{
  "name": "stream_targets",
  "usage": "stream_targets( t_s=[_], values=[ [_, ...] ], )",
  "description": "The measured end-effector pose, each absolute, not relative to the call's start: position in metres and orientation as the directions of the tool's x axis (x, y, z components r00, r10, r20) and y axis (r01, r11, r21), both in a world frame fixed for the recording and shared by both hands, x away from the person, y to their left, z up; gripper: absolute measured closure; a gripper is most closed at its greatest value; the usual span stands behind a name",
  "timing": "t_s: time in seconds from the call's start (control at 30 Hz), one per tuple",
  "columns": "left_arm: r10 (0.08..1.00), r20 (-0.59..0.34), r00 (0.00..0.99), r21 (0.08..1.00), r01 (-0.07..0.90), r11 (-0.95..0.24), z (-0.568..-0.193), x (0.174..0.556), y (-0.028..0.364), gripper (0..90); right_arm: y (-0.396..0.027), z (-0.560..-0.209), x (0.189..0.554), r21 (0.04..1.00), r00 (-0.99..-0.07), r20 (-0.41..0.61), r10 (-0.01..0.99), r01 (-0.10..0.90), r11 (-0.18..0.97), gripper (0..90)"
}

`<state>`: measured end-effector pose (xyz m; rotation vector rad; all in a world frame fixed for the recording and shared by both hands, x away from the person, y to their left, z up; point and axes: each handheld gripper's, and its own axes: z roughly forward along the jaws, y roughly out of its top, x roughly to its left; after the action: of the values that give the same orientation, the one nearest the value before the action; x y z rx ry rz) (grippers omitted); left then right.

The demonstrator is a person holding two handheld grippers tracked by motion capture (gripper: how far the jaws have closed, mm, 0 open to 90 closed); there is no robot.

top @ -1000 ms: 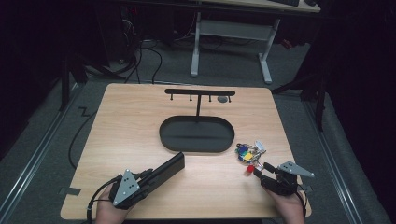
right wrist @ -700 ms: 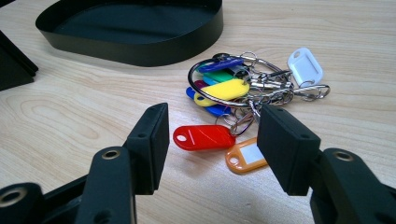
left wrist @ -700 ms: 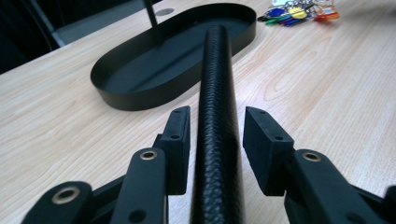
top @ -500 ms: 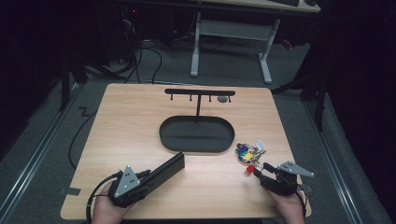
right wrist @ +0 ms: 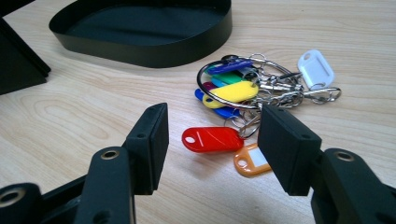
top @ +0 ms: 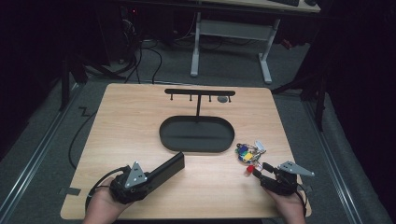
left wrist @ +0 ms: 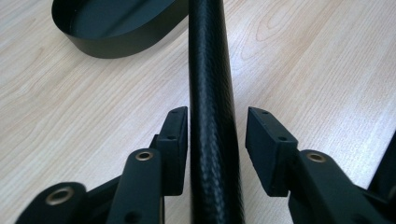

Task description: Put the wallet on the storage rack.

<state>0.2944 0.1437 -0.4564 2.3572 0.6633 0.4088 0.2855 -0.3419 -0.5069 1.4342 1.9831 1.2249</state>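
Observation:
A long black textured case (top: 167, 168) lies on the wooden table at the front left. Its near end sits between the jaws of my left gripper (top: 152, 175). In the left gripper view the case (left wrist: 210, 70) runs up between the pads; the jaws have just been opening. The left pad lies close against it and a gap shows at the right pad (left wrist: 266, 135). My right gripper (top: 261, 169) stands open at the front right, just short of a bunch of keys (top: 247, 153) with coloured tags. Its jaws (right wrist: 215, 112) frame a red tag (right wrist: 212, 139), with nothing gripped.
A black oval tray (top: 196, 148) stands mid-table, with a T-shaped hook rack (top: 200, 92) rising from its far side. An orange tag (right wrist: 250, 161) and a white tag (right wrist: 315, 69) lie at the edges of the bunch. Floor cables and a desk frame lie beyond the table.
The left hand and its gripper have shifted a little up and forward at the case's near end. The right gripper and the keys have stayed put.

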Motion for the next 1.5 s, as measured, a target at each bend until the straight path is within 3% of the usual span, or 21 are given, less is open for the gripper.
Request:
stream_targets(
  t_s=[0.3,0.53,0.8,1.07,1.23,1.5],
  values=[
    [0.538,0.088,0.838,0.515,0.424,-0.745,-0.437,0.313,0.129,59.1,-0.339,-0.507,0.286,0.828,-0.406,0.178,0.896,0.555,0.086,43.5],
    [0.535,0.051,0.843,0.452,0.458,-0.765,-0.431,0.324,0.121,61.3,-0.339,-0.508,0.287,0.825,-0.408,0.188,0.894,0.559,0.082,43.5],
    [0.53,0.065,0.845,0.417,0.46,-0.784,-0.429,0.327,0.111,70.3,-0.339,-0.509,0.287,0.824,-0.411,0.19,0.892,0.561,0.083,43.5],
    [0.505,0.091,0.858,0.37,0.442,-0.817,-0.427,0.329,0.106,70.7,-0.338,-0.509,0.286,0.822,-0.406,0.194,0.893,0.564,0.078,43.6],
    [0.515,0.057,0.855,0.356,0.465,-0.811,-0.427,0.333,0.106,72.8,-0.337,-0.509,0.286,0.823,-0.414,0.189,0.891,0.561,0.086,43.6],
    [0.515,0.076,0.854,0.374,0.455,-0.808,-0.424,0.336,0.105,75.5,-0.34,-0.508,0.284,0.828,-0.409,0.185,0.894,0.555,0.083,43.8]
  ],
)
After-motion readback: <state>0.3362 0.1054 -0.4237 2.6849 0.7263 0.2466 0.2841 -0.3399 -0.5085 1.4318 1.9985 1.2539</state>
